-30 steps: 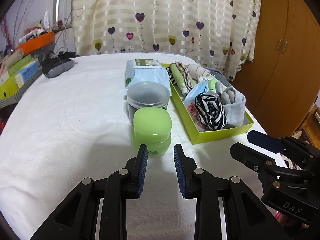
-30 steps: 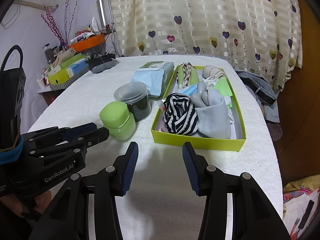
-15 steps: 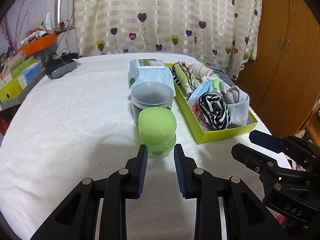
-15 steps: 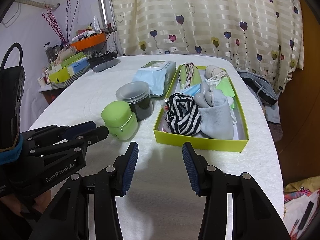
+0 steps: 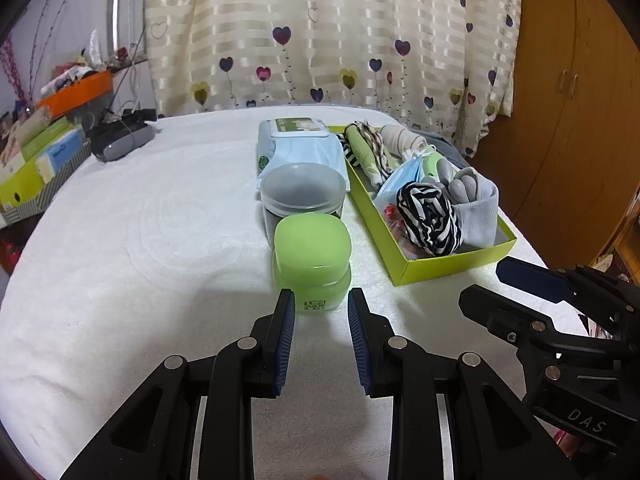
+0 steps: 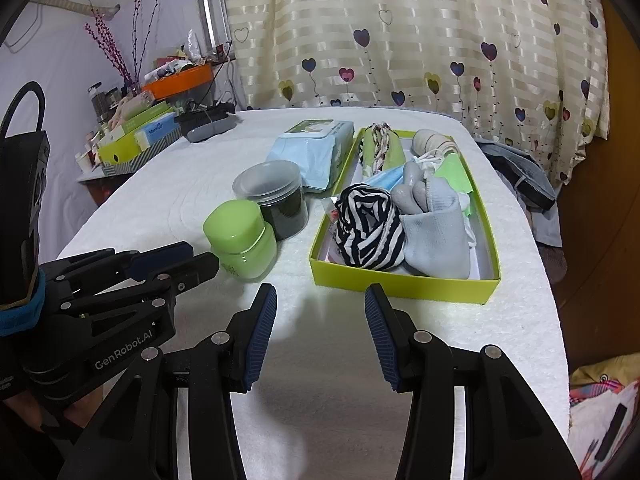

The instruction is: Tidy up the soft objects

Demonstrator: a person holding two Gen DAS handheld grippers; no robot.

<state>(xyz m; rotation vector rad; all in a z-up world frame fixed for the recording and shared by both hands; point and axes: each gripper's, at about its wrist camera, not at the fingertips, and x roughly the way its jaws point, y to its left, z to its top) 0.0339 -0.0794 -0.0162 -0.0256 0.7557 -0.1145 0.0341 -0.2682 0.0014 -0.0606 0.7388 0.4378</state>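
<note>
Hovering over the white desk (image 5: 120, 280), your left tongs (image 5: 321, 300) stand partly spread and empty, just short of the green jar (image 5: 312, 256). Your right tongs (image 6: 320, 296) gape wide, empty. Beyond, the soft things fill the box (image 6: 400, 282): striped cloth (image 6: 368, 236), grey sock (image 6: 436, 236).

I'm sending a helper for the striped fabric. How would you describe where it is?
On the white table stands a lime-green tray of soft things. At its near end lies the black-and-white striped roll, beside a pale grey sock. It is the only zebra-striped piece there.
</note>
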